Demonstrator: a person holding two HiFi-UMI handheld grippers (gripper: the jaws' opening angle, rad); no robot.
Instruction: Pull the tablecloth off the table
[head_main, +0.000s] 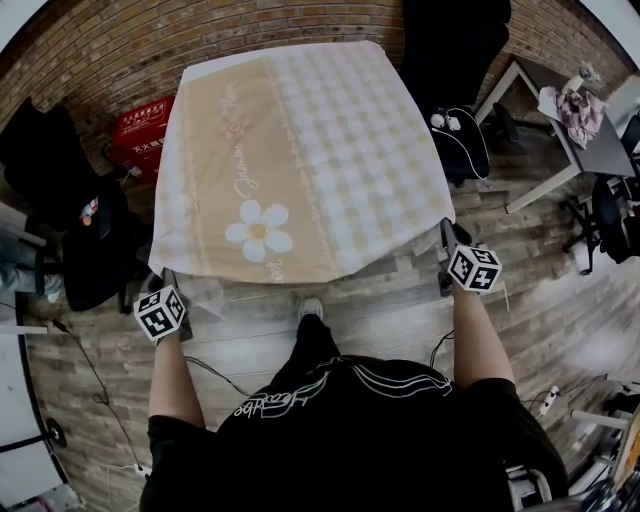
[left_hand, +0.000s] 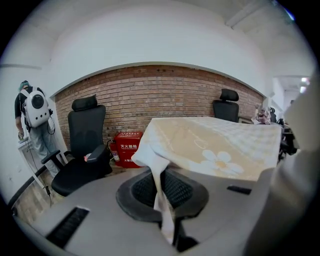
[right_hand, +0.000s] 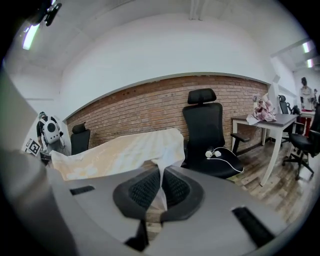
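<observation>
Dark-clad torso noted at the bottom of the head view, both arms stretched forward. Left gripper is seen pressed together on the near left corner of the tablecloth, with a twisted tail of fabric pinched between its pads. Right gripper is likewise clamped on the near right corner, cloth bunched in its jaws.

Cloth (beige, checked, daisy print) is spread over the whole table, which is hidden beneath it. The near edge is held between the two grips.

Fabric is judged thin, light and limp, since it folds and drapes at the corners with no stiffness. It is expected to slide easily, nothing being set on it. The corners are judged the right hold, as an even pull from both should keep it from skewing or snagging.

Red box is noted on the floor off the far left corner.
</observation>
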